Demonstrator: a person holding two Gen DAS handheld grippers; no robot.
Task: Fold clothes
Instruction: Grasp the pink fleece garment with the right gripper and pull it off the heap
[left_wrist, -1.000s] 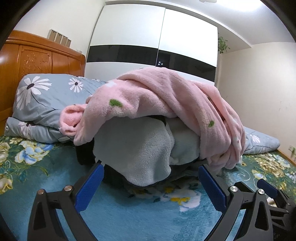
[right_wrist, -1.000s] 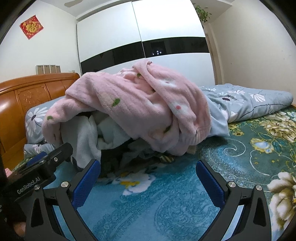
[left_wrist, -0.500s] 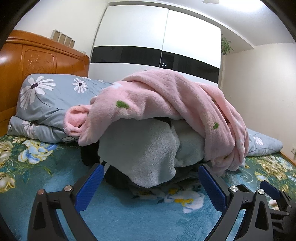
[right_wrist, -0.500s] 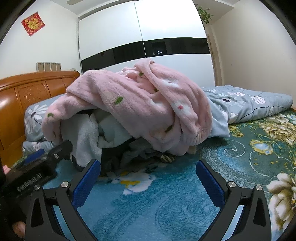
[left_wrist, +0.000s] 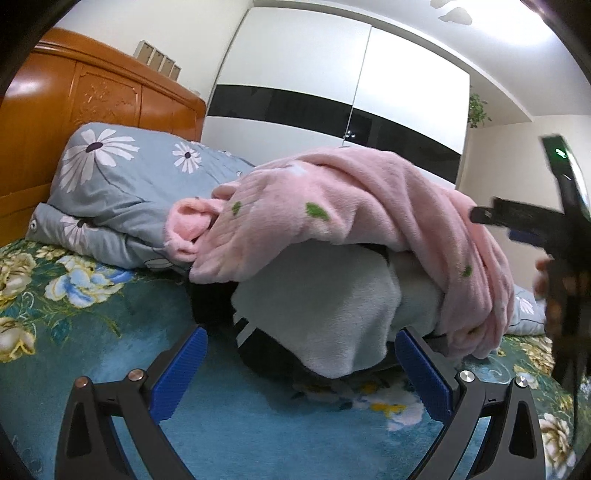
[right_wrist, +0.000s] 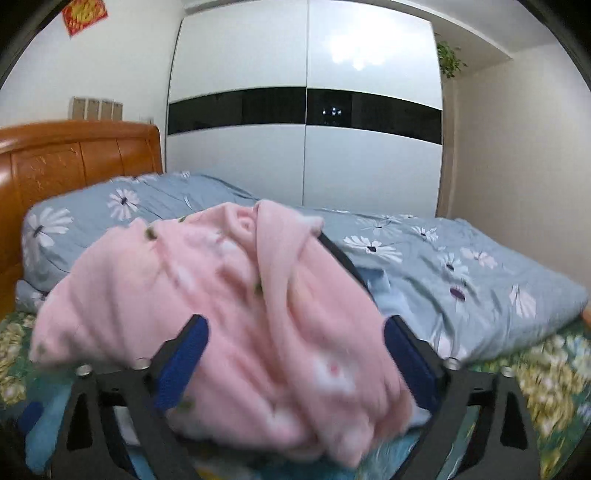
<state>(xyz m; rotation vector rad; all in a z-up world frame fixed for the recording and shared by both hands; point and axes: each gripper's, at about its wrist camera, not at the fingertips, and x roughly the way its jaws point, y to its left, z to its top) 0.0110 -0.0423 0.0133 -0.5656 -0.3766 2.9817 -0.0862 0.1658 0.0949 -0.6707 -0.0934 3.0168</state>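
Right wrist view: right gripper (right_wrist: 295, 354) jaws closing around pink garment (right_wrist: 221, 314) — contact unclear. Left gripper (left_wrist: 301, 365) spread wide, empty; clothes pile (left_wrist: 325, 306) just ahead on bedspread (left_wrist: 92, 332) — pillow (left_wrist: 110, 184) behind.

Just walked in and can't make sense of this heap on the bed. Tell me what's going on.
A person with a gripper in each hand is starting on a pile of clothes on the bed. The right gripper is over the pink fleece garment on top, its jaws closing with the fleece between them. The left gripper is open, low on the teal floral bedspread before the pale grey garment. Nothing is folded yet.
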